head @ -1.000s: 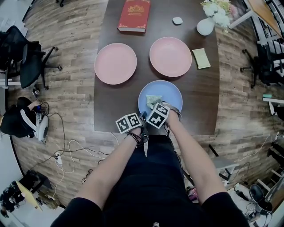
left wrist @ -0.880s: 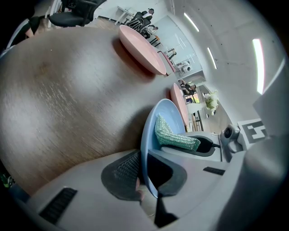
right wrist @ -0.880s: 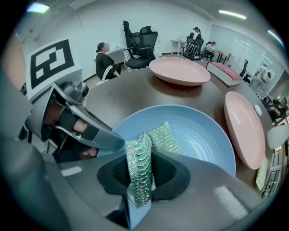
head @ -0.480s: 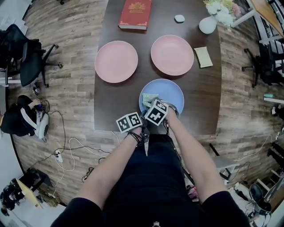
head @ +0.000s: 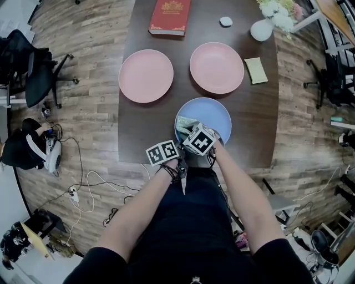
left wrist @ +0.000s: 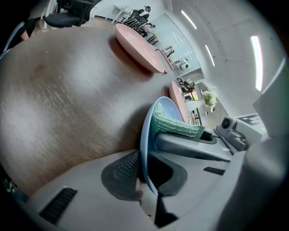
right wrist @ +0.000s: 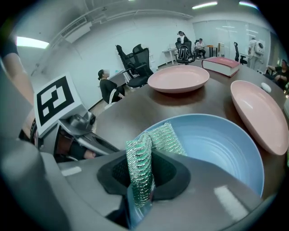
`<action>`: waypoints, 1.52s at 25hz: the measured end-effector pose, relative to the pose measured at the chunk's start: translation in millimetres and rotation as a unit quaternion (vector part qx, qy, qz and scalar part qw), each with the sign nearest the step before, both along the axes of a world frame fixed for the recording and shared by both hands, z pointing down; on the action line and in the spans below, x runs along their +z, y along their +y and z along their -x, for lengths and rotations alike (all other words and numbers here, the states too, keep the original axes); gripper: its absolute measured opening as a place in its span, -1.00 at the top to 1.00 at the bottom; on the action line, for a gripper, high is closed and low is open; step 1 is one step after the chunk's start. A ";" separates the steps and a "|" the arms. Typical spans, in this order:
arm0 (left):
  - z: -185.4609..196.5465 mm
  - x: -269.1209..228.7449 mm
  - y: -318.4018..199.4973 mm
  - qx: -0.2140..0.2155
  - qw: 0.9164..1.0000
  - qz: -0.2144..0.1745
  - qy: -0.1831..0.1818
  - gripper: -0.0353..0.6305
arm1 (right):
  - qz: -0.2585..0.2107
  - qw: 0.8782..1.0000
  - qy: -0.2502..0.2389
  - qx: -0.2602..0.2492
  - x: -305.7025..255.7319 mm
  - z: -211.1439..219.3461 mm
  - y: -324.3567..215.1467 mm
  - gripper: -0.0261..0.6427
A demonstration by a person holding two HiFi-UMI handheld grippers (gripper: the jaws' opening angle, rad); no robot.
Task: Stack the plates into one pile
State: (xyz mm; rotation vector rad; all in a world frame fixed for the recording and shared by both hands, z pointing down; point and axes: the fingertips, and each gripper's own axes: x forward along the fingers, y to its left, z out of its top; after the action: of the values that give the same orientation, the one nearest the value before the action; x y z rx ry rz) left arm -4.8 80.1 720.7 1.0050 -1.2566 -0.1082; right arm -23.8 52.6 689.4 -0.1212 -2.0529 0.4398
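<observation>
Item 1. Blue plate [head: 213, 113]: sits at the counter's [head: 150, 127] near edge, about midway along it, and has not been stacked. Its near rim is lifted slightly.

Item 2. Left gripper [left wrist: 145, 171]: jaws pinching the blue plate's near rim, one pad above and one below. This looks like a steadying grip that keeps the plate from sliding.

Item 3. Right gripper [right wrist: 140, 180]: jaws clamped on a green scouring pad [right wrist: 162, 135] at the same rim. The pad's free end lies in the plate's bowl. Probable purpose: getting the pad out, since a plate carrying it would not nest cleanly.

Item 4. Left pink plate [head: 146, 76] and right pink plate [head: 217, 67]: side by side across the counter's middle, apart from each other and from the blue plate. Both are bare and ready to be stacked.

Item 5. Surroundings: red book [head: 170, 16] at the far edge, white vase [head: 260, 30] with flowers at the far right corner, yellow pad [head: 255, 70] near the right edge. None lies between the plates. Only the scouring pad is in the way.
</observation>
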 end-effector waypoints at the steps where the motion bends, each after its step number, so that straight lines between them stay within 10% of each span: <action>1: 0.2 0.3 -0.3 0.002 1.000 0.000 -0.001 0.84 | 0.003 1.000 -0.005 0.003 0.9 0.2 -0.7 0.68; 38: -0.4 2.1 2.0 -0.020 1.000 0.017 -0.008 0.85 | -0.006 0.999 0.038 0.025 -1.2 -16.7 -6.8 0.68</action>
State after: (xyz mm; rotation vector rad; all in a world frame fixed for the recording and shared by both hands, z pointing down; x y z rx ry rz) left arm -4.4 82.2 722.8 0.9523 -1.2906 -0.1093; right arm -7.2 45.8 688.2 -0.0439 -1.9867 0.4559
